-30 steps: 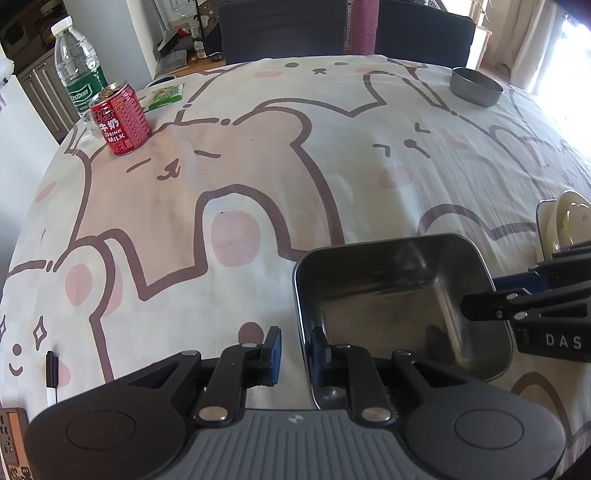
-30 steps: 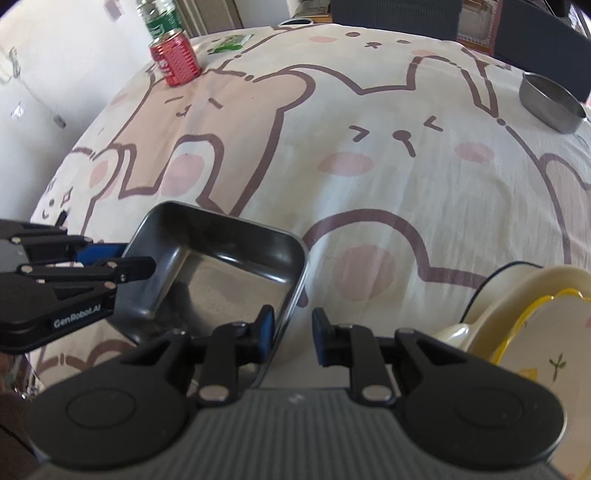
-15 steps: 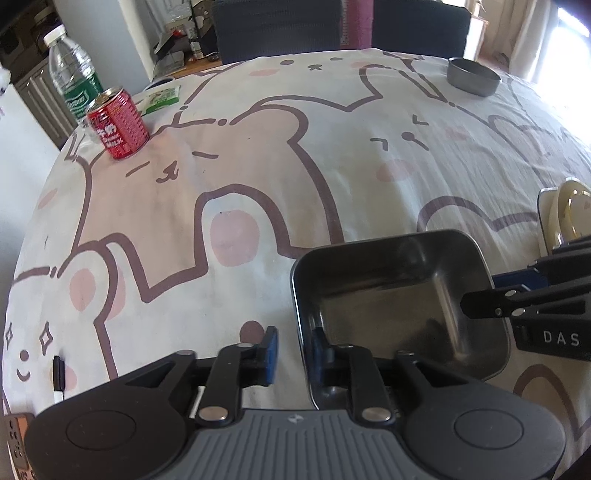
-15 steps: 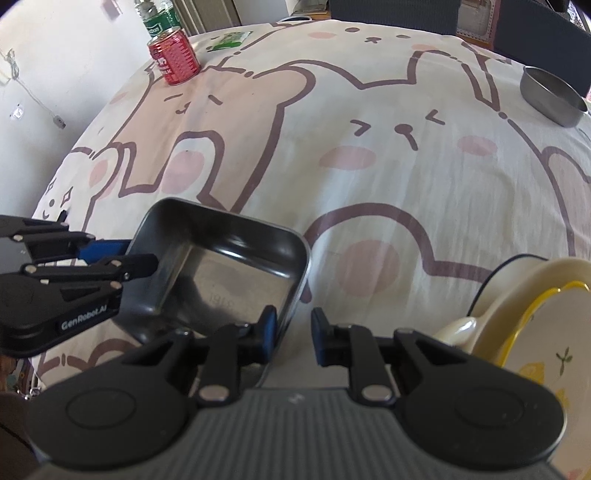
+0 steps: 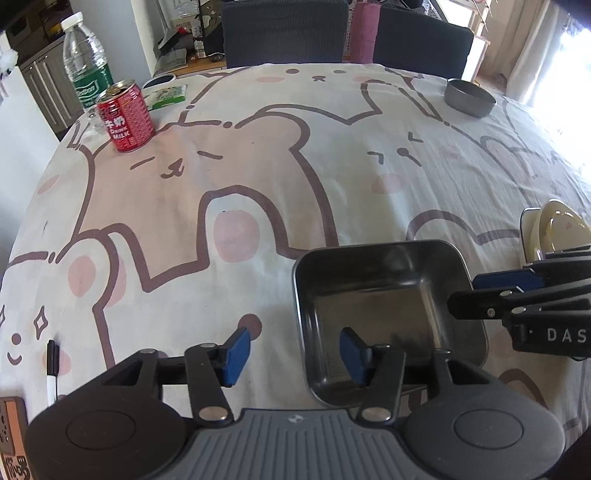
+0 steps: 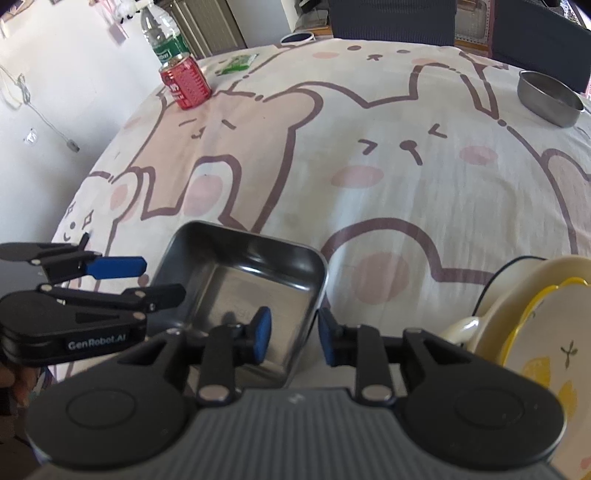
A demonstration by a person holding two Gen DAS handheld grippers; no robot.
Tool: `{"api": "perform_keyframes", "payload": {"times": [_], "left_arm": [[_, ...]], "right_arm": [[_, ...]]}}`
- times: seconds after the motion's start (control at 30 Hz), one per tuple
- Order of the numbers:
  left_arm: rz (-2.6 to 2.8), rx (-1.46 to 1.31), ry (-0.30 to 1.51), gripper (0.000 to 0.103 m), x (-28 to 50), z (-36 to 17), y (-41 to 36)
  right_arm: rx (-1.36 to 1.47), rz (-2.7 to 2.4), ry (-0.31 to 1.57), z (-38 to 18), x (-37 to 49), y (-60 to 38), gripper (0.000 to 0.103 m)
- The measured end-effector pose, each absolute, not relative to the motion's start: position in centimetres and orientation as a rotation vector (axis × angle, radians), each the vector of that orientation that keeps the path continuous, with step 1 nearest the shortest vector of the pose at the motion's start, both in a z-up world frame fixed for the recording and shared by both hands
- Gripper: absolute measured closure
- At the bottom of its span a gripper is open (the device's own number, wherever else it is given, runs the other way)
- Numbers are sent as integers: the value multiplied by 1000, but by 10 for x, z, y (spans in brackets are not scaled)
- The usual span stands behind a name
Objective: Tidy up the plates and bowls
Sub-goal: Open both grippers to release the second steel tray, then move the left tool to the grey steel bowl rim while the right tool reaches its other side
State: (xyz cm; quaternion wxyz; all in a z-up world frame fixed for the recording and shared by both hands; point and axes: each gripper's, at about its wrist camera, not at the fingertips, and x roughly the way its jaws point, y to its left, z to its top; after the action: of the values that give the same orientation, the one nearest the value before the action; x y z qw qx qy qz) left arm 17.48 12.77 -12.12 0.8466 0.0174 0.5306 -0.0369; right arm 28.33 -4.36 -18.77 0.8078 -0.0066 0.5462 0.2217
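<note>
A square steel tray [image 5: 384,306] rests on the bear-print cloth close in front of me. My left gripper [image 5: 295,352] straddles the tray's left wall and its jaws are opening. The blue pads [image 5: 238,350] stand clear of the metal. My right gripper [image 6: 294,338] straddles the tray's [image 6: 240,288] right wall. Its jaws are also opening, and its pads do not press on the wall. Each gripper shows in the other's view: the right gripper [image 5: 491,295] and the left gripper [image 6: 147,280]. Cream plates [image 6: 535,332] are stacked at the right. A round steel bowl [image 6: 550,98] sits at the far right.
A red milk can [image 5: 125,120], a water bottle [image 5: 88,66] and a green packet [image 5: 168,96] stand at the far left. A black pen [image 5: 51,365] lies near the left edge. Dark chairs [image 5: 284,33] line the far side of the table.
Both grippers' jaws have spread apart from narrow gaps around the tray's walls. The tray has stayed in about the same place.
</note>
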Motion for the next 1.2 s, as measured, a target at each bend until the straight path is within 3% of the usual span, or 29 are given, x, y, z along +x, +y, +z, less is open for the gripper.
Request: {"api": "perform_keyframes", "payload": {"times": [0.2,0.3,0.43,0.53,0.8,0.9,1.2], "left_arm": [[-78,-5,1089,28,167,-110,139],[-72,-32,1070,23,163,-102,144],[-68,-78,1036,8,158,-89,151],[-57,-102,998,4,155,-78,156],[-30,-140,916,0,152,-54,162],[-30,-152,892,0,155,-46,158],[-69,-146,821,0,182,-28,111]], "right_arm": [[-16,471,1141,-182,279,-47,56],[-24,465,1121,-179,276,-50,45],[-33,472,1076,-169,273,-55,31],[-42,468,1032,-160,269,-61,23],[-16,449,934,-136,264,-86,10],[-10,431,889,-126,264,-101,1],[1,344,794,-107,274,-157,0]]}}
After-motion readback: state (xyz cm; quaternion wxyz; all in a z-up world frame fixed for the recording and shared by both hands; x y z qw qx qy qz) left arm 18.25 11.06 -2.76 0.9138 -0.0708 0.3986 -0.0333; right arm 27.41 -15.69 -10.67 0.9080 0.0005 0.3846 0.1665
